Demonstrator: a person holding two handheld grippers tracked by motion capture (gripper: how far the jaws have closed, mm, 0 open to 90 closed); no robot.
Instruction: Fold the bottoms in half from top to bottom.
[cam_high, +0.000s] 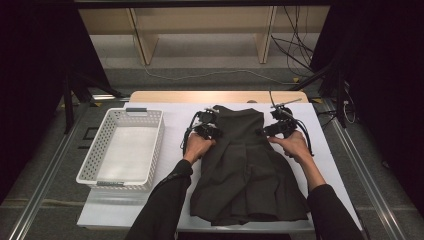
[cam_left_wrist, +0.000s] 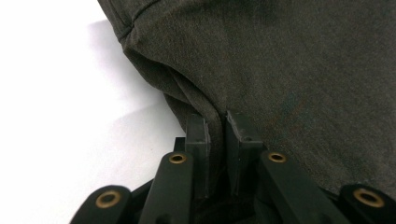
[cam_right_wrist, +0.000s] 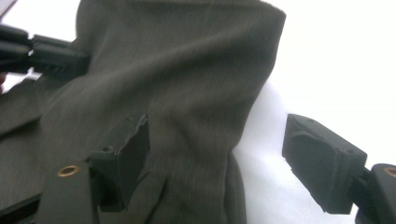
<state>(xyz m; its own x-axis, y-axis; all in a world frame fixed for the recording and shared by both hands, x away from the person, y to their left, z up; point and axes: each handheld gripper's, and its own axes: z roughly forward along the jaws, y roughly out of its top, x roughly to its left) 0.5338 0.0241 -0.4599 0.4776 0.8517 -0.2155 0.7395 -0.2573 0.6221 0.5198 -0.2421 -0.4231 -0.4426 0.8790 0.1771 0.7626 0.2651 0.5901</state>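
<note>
White table (cam_high: 330, 150) | left hand-held gripper (cam_left_wrist: 217, 128) pinches dress (cam_high: 240, 160) edge

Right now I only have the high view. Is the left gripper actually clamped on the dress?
Observer: Yes. In the left gripper view, the left gripper is shut on a fold at the edge of the dress.
Operator: And the right?
Observer: The right gripper is open: one jaw is over the cloth, the other over the white table.
Operator: Any cloth between them?
Observer: Yes, the dress edge lies between them, not pinched.
</note>
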